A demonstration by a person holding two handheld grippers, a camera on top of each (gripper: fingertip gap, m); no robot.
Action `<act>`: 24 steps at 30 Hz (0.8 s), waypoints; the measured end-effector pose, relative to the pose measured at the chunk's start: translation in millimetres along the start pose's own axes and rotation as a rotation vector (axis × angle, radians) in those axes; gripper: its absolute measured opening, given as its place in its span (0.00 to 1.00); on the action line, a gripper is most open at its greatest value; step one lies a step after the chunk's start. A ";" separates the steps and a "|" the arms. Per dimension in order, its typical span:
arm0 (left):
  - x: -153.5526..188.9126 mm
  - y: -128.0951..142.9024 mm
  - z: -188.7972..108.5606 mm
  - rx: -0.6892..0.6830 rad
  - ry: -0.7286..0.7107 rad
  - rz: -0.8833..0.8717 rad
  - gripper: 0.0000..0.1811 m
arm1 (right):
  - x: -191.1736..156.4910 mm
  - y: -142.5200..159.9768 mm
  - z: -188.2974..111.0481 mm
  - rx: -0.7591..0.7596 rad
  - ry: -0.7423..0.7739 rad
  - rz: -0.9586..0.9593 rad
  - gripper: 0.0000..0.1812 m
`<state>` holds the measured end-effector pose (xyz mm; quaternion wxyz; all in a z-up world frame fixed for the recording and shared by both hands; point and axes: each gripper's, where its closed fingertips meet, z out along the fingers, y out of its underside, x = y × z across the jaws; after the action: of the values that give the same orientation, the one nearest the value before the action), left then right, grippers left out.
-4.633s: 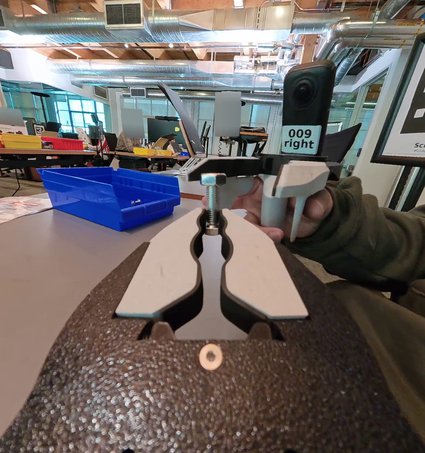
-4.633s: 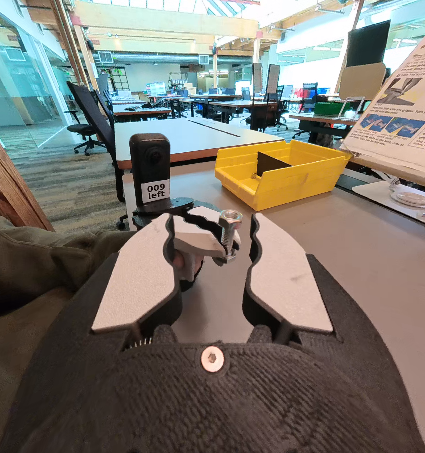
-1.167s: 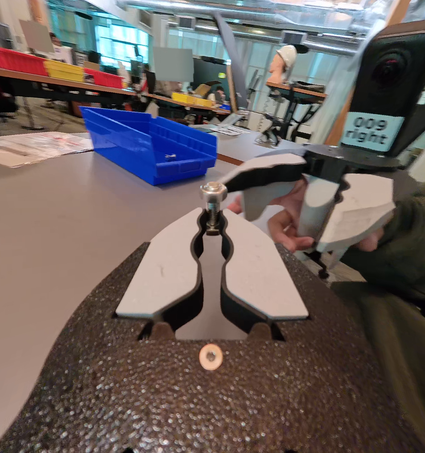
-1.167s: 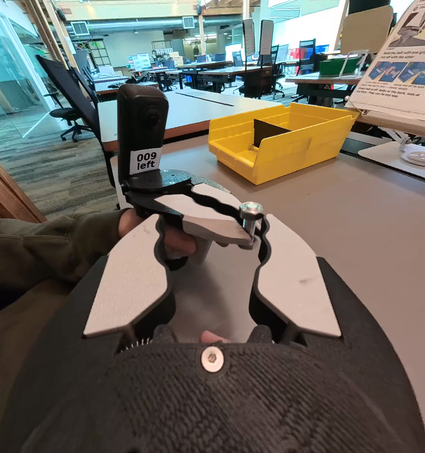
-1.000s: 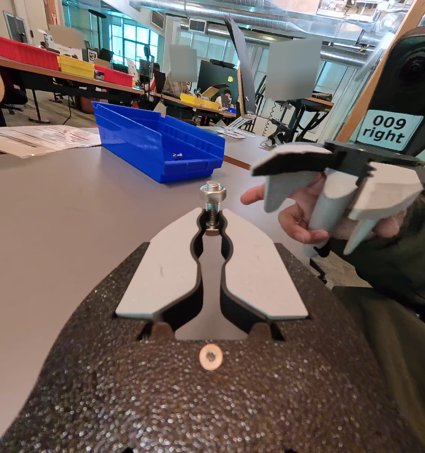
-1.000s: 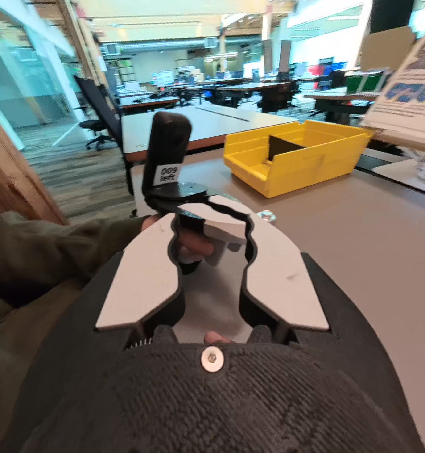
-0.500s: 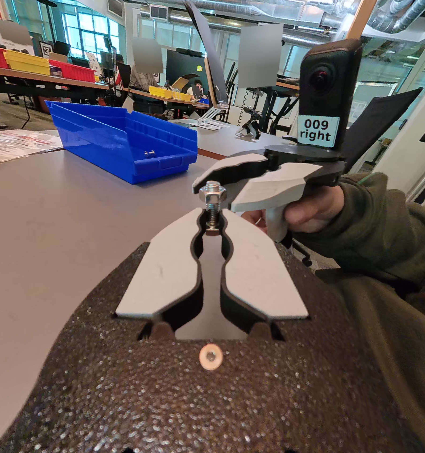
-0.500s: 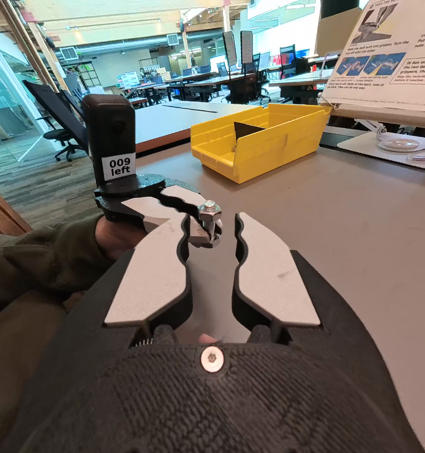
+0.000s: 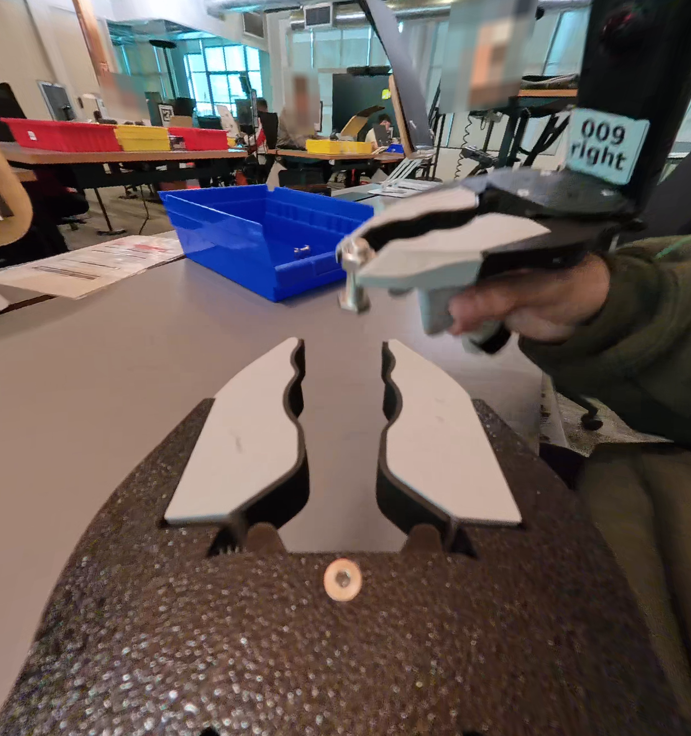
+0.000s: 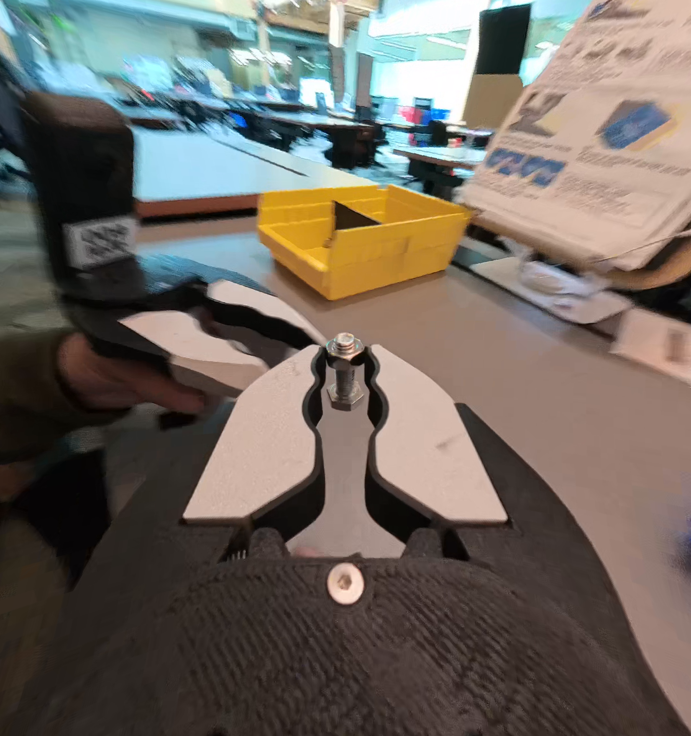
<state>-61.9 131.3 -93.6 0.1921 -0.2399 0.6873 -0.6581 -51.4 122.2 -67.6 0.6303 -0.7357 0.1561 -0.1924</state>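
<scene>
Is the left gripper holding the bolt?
No, the left gripper is open and empty; the right gripper pinches the bolt.

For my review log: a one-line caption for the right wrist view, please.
Right gripper fingers shut on a bolt with a nut, above the grey table; yellow bin behind, open left gripper alongside.

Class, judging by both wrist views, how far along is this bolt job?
Done: the left gripper is open and empty. In hand: the right gripper is shut on the bolt, gripping its nut. Left: the nut is on the bolt; the blue bin and yellow bin wait on the table.
</scene>
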 end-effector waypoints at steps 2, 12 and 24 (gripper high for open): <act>-1.4 -6.1 -4.0 0.019 0.007 -0.009 0.17 | 45.5 -5.1 -10.6 -0.079 0.174 -0.199 0.10; -30.4 -12.3 -24.0 0.019 -0.036 -0.107 0.10 | 322.2 46.8 -71.1 -0.913 0.637 -0.536 0.10; -57.9 -4.5 -53.8 -0.099 -0.073 -0.014 0.11 | 378.2 132.2 -89.3 -1.266 0.671 -0.496 0.28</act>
<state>-45.8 208.7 -88.8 0.2000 -0.2778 0.7099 -0.6156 239.2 -154.6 -153.8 -0.0557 -0.8726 0.2503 -0.4156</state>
